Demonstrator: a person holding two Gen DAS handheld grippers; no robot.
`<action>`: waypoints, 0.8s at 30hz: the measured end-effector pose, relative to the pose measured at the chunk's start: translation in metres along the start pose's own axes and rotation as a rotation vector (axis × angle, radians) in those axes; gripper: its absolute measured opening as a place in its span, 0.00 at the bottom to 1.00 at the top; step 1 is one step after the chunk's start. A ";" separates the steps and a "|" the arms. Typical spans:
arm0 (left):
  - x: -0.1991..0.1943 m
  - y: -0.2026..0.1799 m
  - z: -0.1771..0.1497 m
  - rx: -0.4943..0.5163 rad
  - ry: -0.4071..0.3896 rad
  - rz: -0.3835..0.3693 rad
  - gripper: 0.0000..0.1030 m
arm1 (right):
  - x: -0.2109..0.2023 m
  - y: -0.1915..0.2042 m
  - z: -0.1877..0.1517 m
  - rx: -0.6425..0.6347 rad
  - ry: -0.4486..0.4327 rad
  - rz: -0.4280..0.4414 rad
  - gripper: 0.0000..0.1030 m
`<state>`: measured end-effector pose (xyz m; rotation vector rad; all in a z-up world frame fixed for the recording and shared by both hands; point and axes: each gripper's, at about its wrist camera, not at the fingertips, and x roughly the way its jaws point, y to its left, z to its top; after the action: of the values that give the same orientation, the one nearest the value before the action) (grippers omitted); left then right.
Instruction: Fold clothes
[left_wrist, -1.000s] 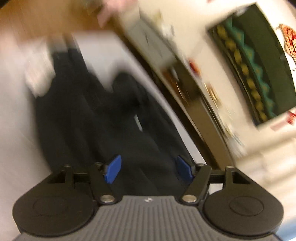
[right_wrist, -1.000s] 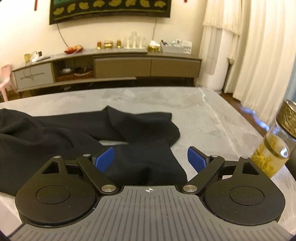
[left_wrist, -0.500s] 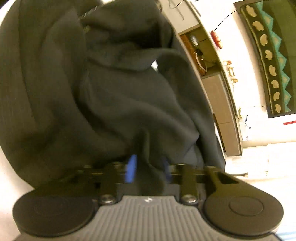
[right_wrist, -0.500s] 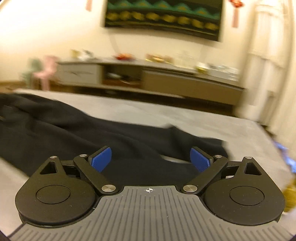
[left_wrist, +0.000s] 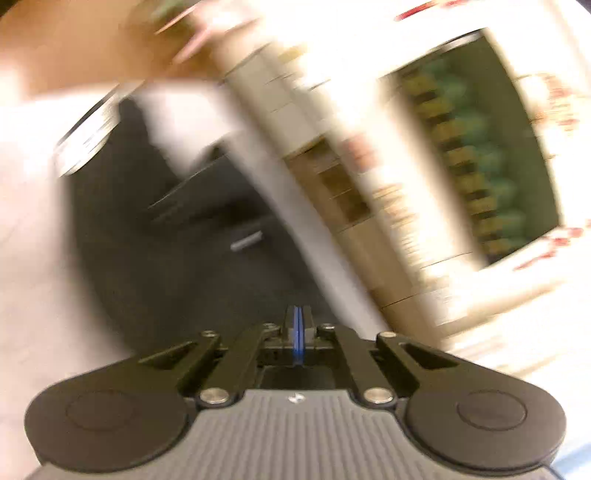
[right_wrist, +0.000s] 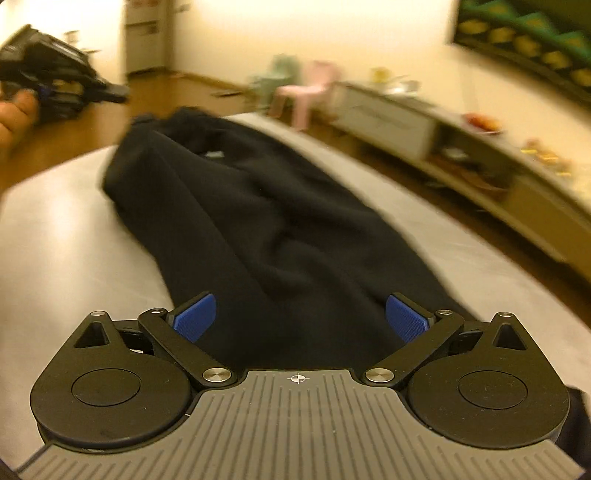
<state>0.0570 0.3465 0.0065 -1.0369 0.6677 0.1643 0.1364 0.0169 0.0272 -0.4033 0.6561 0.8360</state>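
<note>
Along the grey worktop (right_wrist: 66, 236) lies a long, rumpled black garment (right_wrist: 266, 229). Right gripper (right_wrist: 299, 317) fingers are opening wide above it; left gripper (left_wrist: 298, 328) fingers are pressed together, empty.

Your right gripper (right_wrist: 299, 319) had blue pads, black links, ribbed grey body. Ahead of it: black garment (right_wrist: 266, 221) on pale grey table (right_wrist: 74, 236). Beyond that, pink chair (right_wrist: 310, 88). Up right of it, green-and-yellow patterned hanging (right_wrist: 535, 44).
</note>
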 end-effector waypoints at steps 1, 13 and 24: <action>0.007 0.004 0.000 -0.014 0.022 0.012 0.06 | 0.010 0.005 0.004 -0.019 0.023 0.026 0.93; 0.074 -0.018 -0.016 0.073 0.129 0.012 0.64 | 0.034 0.033 -0.016 -0.058 0.167 0.076 0.00; 0.000 -0.056 -0.012 0.293 0.003 -0.204 0.01 | -0.039 0.038 -0.042 0.022 0.021 -0.037 0.64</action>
<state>0.0759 0.3078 0.0444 -0.8164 0.5652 -0.1100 0.0712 -0.0049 0.0202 -0.4041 0.6751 0.7898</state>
